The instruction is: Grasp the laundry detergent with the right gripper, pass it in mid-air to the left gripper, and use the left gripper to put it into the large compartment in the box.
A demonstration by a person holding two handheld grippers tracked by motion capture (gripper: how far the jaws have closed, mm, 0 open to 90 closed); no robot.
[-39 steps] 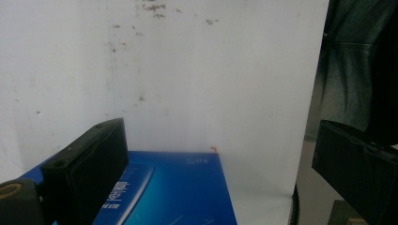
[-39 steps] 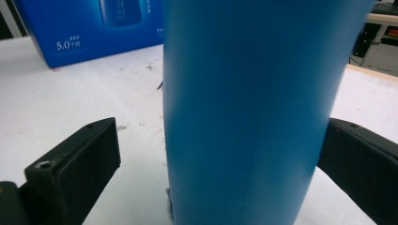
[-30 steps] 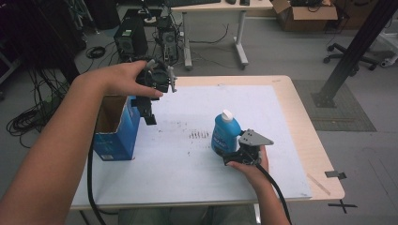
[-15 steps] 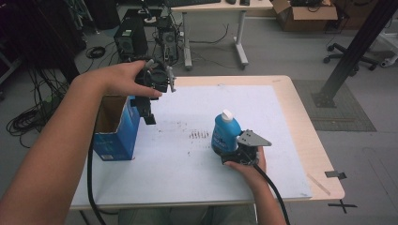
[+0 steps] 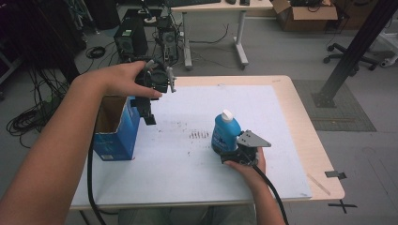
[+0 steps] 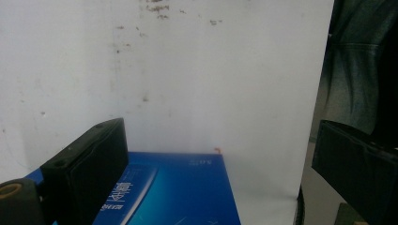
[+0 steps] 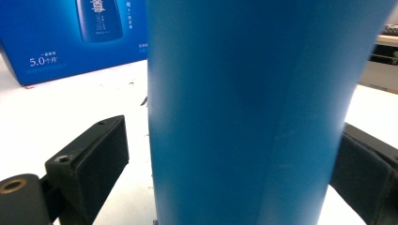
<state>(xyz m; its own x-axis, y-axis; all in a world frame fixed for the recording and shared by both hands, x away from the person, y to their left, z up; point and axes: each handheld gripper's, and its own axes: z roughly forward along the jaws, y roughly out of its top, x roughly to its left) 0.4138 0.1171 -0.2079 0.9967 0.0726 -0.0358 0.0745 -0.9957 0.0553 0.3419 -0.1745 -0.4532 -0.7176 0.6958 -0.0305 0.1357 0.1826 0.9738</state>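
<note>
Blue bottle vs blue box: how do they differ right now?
The blue bottle is round with a white cap on; the blue box is squared with its top open. The bottle stands mid-mat between the right tongs' jaws; the box sits at the mat's left edge, below the raised left tongs. Both are upright and blue.

Between the box (image 5: pixel 115 129) and the bottle (image 5: pixel 225 132) the white mat (image 5: pixel 187 159) lies bare, giving free passage across the table's middle.
</note>
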